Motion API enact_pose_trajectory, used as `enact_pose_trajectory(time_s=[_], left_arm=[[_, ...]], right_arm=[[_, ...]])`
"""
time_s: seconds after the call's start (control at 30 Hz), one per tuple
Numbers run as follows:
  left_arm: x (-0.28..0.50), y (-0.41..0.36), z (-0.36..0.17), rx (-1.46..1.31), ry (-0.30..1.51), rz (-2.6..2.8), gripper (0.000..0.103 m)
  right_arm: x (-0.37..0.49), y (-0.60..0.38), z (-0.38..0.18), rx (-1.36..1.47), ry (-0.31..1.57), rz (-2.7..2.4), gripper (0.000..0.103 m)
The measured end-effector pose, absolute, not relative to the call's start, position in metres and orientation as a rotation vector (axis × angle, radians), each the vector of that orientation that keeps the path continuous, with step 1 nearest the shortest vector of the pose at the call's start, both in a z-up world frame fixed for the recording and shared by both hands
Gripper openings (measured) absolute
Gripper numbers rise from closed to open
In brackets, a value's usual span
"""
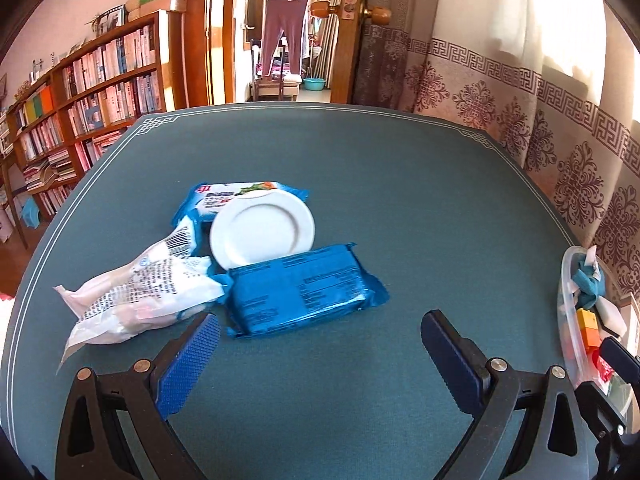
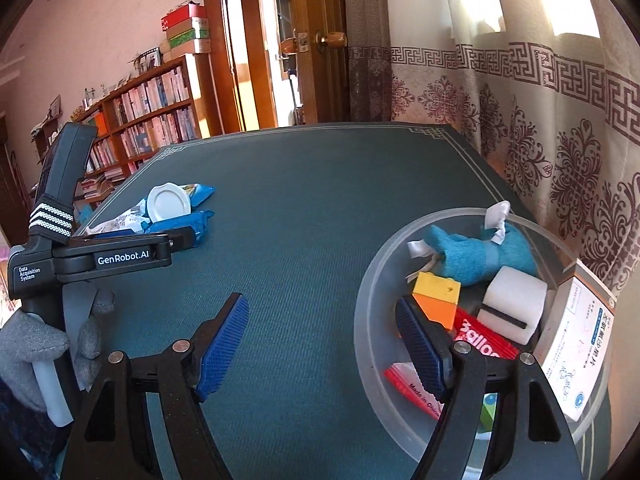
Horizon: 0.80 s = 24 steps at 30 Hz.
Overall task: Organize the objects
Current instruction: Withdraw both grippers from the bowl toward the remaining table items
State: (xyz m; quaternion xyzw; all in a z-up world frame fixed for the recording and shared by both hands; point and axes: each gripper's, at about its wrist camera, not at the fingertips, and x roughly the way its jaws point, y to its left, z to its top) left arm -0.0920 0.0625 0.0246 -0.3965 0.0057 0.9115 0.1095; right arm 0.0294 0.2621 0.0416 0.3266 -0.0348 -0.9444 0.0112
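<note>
On the green table, a blue wipes pack (image 1: 304, 290) lies just ahead of my open, empty left gripper (image 1: 320, 332). A small white plate (image 1: 262, 230) leans on a second blue pack (image 1: 240, 198) behind it. A white printed bag (image 1: 140, 296) lies left, near my left finger. My right gripper (image 2: 320, 320) is open and empty, its right finger over the rim of a clear round bin (image 2: 370, 320) holding a teal cloth (image 2: 476, 256), an orange-yellow block (image 2: 436, 296), a white sponge (image 2: 512, 304) and a red packet (image 2: 484, 340).
The left gripper's body (image 2: 100, 256) shows in the right wrist view, with the pile (image 2: 172, 208) beyond it. A white box (image 2: 580, 344) stands at the bin's right. Curtains (image 1: 520, 92) hang to the right, a bookshelf (image 1: 80, 120) left, an open door behind.
</note>
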Motion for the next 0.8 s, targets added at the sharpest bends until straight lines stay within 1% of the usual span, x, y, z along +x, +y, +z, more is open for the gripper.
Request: enact_pose_trajectory(time_s=[0.17,0.43,0.53,0.57,0.67,0.8], left_arm=[[-0.095,0.031,0.024,-1.185,-0.005,2.744,0.103],[-0.096,0.000,0.030,-1.163,-0.042,2.783,0.103],[-0.098,-0.003,0.031,-1.142,-0.004,2.795,0.103],[-0.099,-0.004,0.031,-1.138,0.009,2.799,0.103],[-0.106,-0.009,0.028,-1.138,0.042,2.817,0.103],[-0.115,-0.024,0.021,-1.191,-0.030,2.810,0.103]], right_arm=[[0.022,0.245,0.033,1.054,-0.093,-2.873,0.077],[0.001,0.228,0.023,1.141,-0.153,-2.743,0.078],[-0.012,0.219,0.019,1.172,-0.175,-2.696,0.084],[-0.018,0.215,0.018,1.184,-0.172,-2.684,0.085],[-0.035,0.198,0.015,1.193,-0.124,-2.667,0.086],[-0.054,0.169,0.014,1.167,-0.054,-2.623,0.087]])
